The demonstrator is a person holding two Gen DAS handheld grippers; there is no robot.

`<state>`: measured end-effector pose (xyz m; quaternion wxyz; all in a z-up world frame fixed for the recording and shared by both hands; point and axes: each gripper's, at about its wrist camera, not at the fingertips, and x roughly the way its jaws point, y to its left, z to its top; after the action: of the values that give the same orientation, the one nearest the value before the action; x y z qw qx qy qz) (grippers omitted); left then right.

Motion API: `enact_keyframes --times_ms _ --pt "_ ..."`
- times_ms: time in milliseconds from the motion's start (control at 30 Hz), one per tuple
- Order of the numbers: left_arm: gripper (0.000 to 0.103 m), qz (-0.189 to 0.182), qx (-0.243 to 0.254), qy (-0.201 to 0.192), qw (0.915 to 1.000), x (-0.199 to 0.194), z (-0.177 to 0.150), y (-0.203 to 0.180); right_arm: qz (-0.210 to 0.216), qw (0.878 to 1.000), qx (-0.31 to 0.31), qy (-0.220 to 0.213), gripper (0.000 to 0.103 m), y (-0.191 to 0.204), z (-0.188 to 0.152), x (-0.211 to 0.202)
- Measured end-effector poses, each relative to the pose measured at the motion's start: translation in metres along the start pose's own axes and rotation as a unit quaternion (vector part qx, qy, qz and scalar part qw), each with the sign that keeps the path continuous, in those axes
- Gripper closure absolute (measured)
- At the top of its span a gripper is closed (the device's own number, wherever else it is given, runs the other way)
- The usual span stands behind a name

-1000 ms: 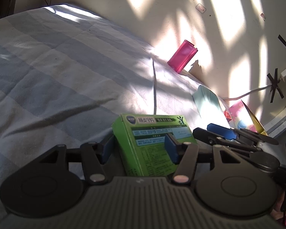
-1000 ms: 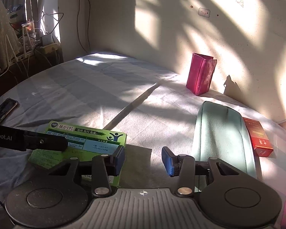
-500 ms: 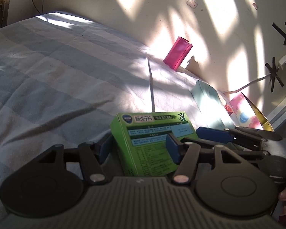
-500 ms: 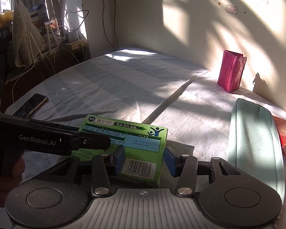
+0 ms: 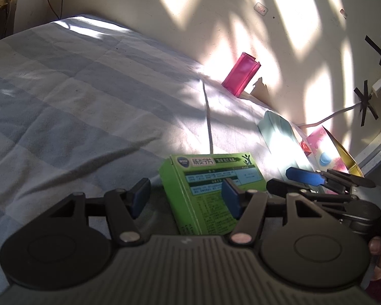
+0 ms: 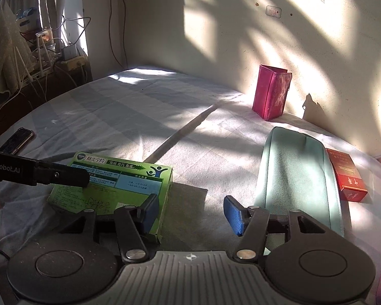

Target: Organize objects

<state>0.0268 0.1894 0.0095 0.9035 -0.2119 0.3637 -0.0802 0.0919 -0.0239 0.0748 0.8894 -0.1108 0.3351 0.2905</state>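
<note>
The left gripper [image 5: 185, 198], which pinched the green medicine box [image 5: 210, 193] a second ago, now stands spread, its left pad clear of the box. The box lies on the checked bedsheet [image 5: 76, 106], at twelve o'clock from that gripper. The right gripper [image 6: 190, 213] is spread too, the box at its ten o'clock. The box looks released; a regrasp likely follows.

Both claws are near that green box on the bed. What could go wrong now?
The flat green cardboard box lies between the fingers of the open left gripper, close to one; pulling back crookedly might drag it. The open right gripper has a finger beside the box's end and could nudge it.
</note>
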Motion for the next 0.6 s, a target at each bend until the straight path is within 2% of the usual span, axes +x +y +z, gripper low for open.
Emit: enact_keyframes --times_ms 300,467,533,600 --pt "0.039 -0.007 0.02 0.006 0.9998 -0.005 -0.002 -0.012 0.005 1.0 0.002 -0.002 0.044 -0.006 -0.001 0.001" --pt "0.035 -0.006 0.03 0.004 0.9995 -0.006 -0.002 -0.02 0.011 1.0 0.006 -0.001 0.043 -0.009 -0.001 0.002" --pt "0.035 -0.003 0.03 0.003 0.9995 -0.005 -0.002 -0.021 0.021 1.0 0.01 0.001 0.041 -0.01 -0.001 0.002" --pt "0.035 -0.001 0.029 0.004 0.9996 -0.003 -0.003 -0.022 0.057 0.998 0.025 0.013 0.036 -0.015 -0.002 0.004"
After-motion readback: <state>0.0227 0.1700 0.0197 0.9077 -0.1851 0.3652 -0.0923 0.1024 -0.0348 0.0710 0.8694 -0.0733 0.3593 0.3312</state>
